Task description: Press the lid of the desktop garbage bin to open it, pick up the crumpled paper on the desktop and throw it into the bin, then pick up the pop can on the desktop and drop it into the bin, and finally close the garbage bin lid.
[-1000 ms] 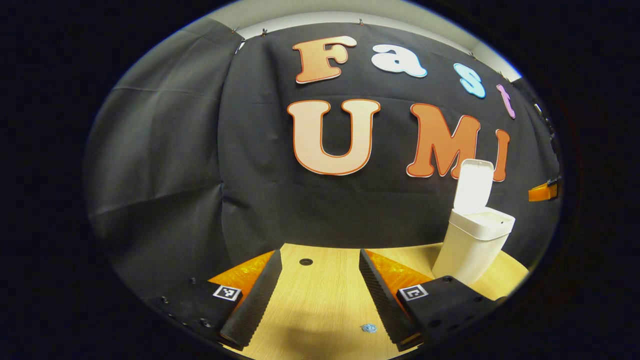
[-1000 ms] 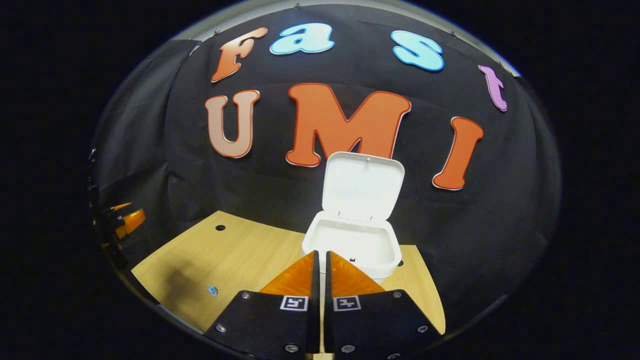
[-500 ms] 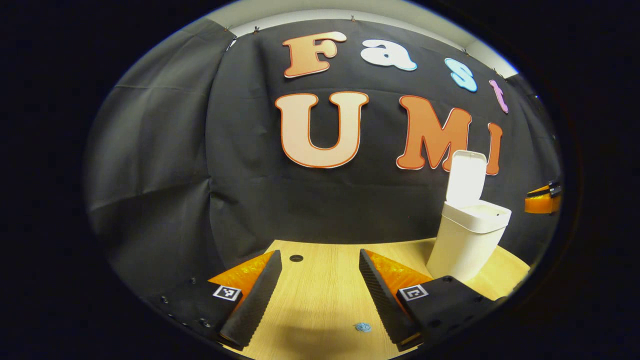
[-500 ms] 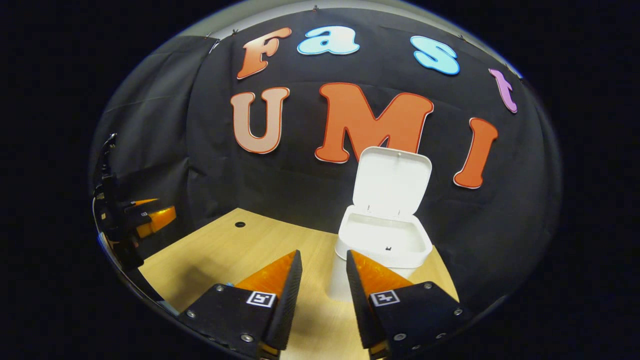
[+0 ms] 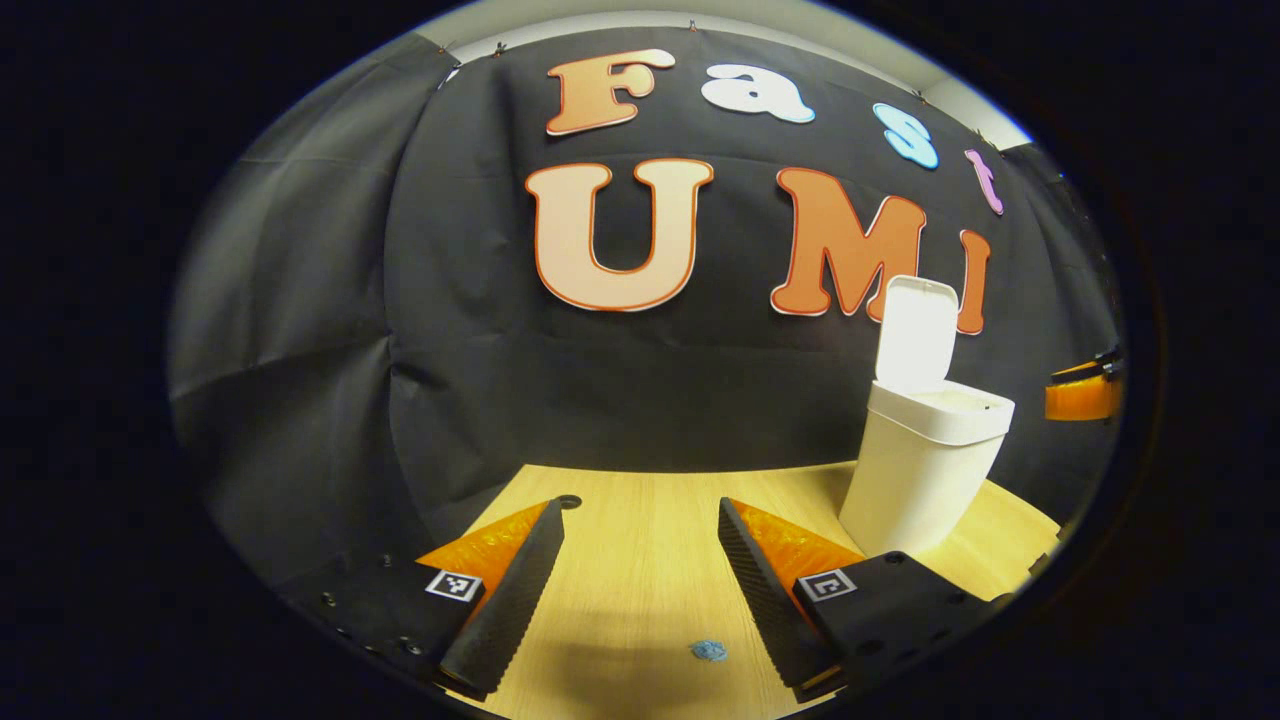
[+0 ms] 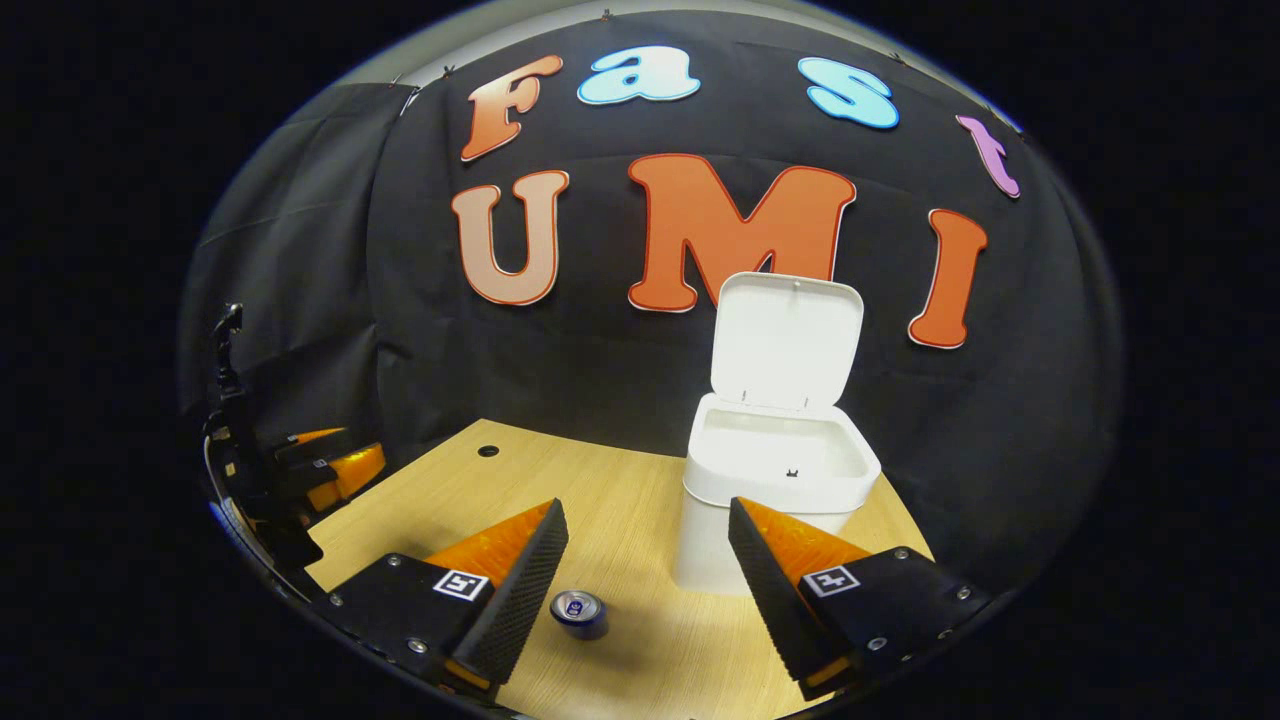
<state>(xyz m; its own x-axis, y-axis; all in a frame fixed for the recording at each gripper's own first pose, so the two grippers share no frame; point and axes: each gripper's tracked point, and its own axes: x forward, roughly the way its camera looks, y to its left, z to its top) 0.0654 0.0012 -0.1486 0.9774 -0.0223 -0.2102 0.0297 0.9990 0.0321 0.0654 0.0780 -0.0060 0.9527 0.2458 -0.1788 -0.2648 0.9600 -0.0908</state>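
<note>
Bin (image 6: 775,480) stands right of centre in the right gripper view, its lid (image 6: 787,342) raised upright against the wall. Pop can (image 6: 579,613) stands on the table (image 6: 620,500) at lower centre, between the spread fingers of the right gripper (image 6: 648,545), which grasp nothing. In the left gripper view the left gripper (image 5: 640,545) is likewise parted and empty (a small blue speck (image 5: 709,651) lies between its fingers), with the bin (image 5: 920,470) at right

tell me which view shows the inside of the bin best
The right gripper view: it looks down past the raised lid into the bin. The left gripper view catches the bin side-on, showing its outer wall and rim, not the inside.
</note>
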